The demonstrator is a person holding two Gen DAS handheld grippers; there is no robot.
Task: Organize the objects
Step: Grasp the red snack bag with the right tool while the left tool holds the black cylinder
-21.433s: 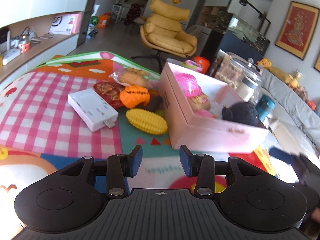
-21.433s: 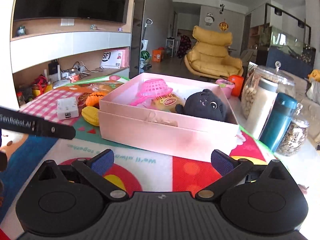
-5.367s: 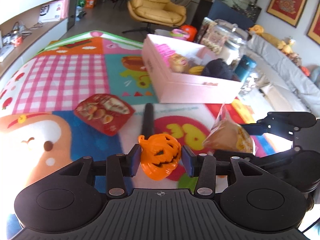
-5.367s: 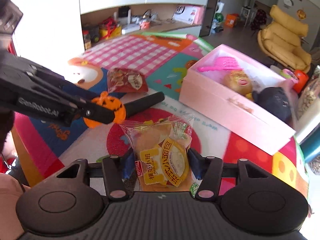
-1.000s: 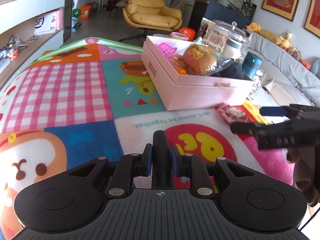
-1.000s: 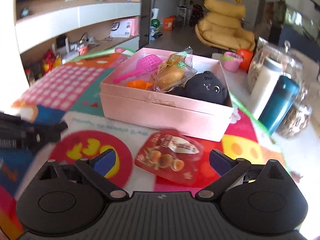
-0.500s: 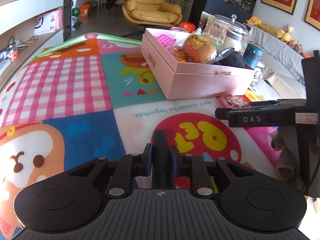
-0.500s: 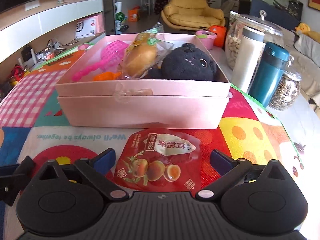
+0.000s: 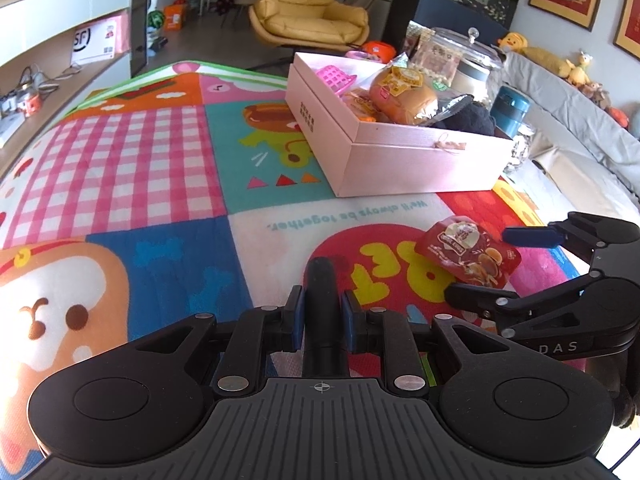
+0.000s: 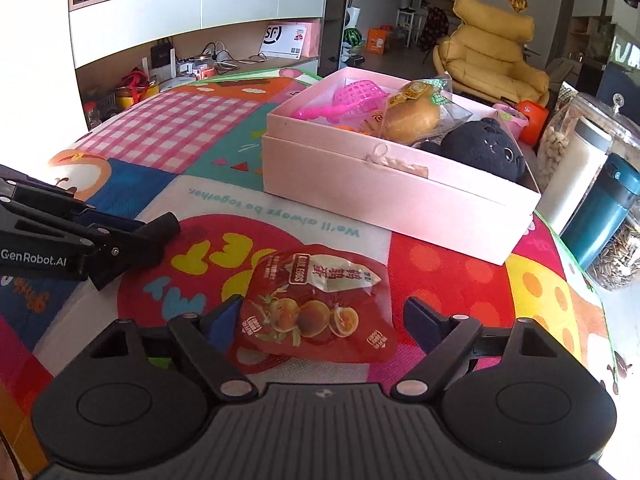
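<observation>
A: Where's the red snack packet (image 10: pixel 316 306)?

B: Flat on the colourful play mat (image 10: pixel 448 276), between the spread fingers of the right gripper (image 10: pixel 320 320). That gripper is wide open and grips nothing; the packet's near edge runs under the left finger's tip. In the left wrist view the packet (image 9: pixel 470 254) sits at about two o'clock from the left gripper (image 9: pixel 322 318).

A: And the left one?

B: Closed tight on a black cylindrical object (image 9: pixel 320 300), pointing toward twelve o'clock. Its lower end is hidden behind the gripper body, so I can't tell what it is.

A: The box?

B: The pink box (image 10: pixel 392 196) lies beyond the packet at one o'clock, holding a bagged bun (image 10: pixel 412 118), a pink scoop (image 10: pixel 348 100) and a black plush (image 10: pixel 484 148). Other contents are hard to make out.
</observation>
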